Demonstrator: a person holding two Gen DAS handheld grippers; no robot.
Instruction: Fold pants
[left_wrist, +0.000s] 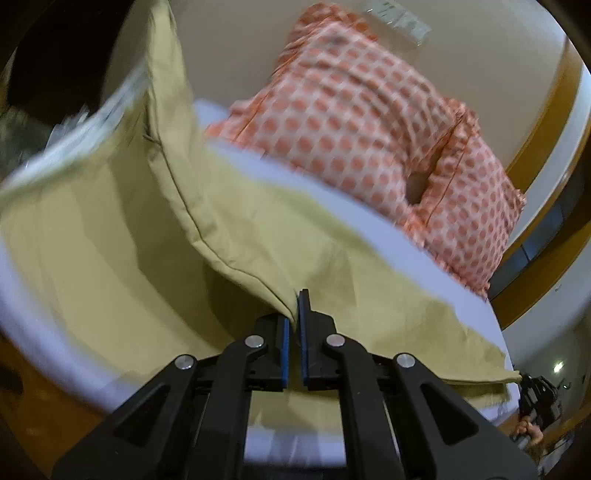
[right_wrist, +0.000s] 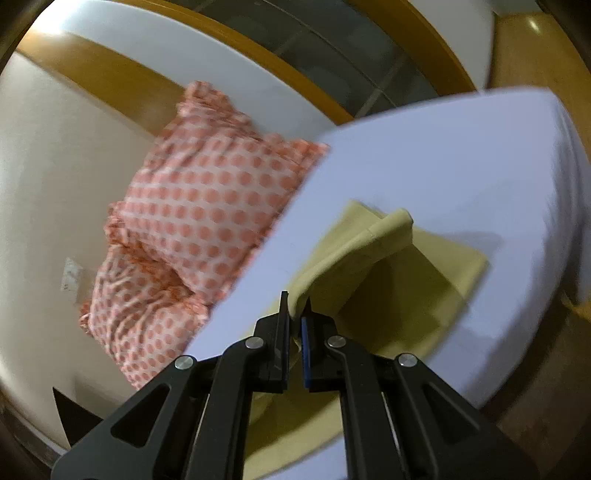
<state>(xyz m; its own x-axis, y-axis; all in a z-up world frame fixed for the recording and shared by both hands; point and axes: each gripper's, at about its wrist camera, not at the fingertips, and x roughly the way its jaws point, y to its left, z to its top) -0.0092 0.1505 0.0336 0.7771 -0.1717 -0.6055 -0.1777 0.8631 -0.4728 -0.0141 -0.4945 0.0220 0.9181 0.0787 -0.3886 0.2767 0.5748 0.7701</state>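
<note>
Currently the left gripper (left_wrist: 295, 314) is clamped on a seamed edge of the khaki pants (left_wrist: 155, 236); its blue-lined jaws stand almost together with only the fabric fold between them. From the pinch, a lifted flap of the pants rises up and to the left, its stitched seam running along the raised edge. The remainder lies flat on the white bed sheet (left_wrist: 424, 254), reaching toward the right where a hem (left_wrist: 509, 376) lies near the bed's side edge.

The right gripper (right_wrist: 296, 314) is likewise closed on the pants (right_wrist: 388, 295), jaws narrow, a rolled edge of cloth pinched between the pads. From there a raised band of fabric arcs away to a bent corner (right_wrist: 400, 221), held above the flat layer, which casts a shadow beneath it. Flat cloth also extends under the gripper body toward the lower frame.

Surface: white sheet (right_wrist: 461, 166) over a mattress, wood-toned bed frame (right_wrist: 546, 406) visible beneath its far edge. Bare sheet lies beyond and to the right of the pants in the right wrist view.

Room: an orange-and-white dotted pillow (left_wrist: 380, 122) sits against the cream wall at the bed's edge, near but apart from the pants; the same pillow (right_wrist: 199, 221) appears in the right wrist view. Wood trim (right_wrist: 110, 77) and a glass panel (right_wrist: 332, 48) run behind. Both frames are motion-blurred; fine detail uncertain.
</note>
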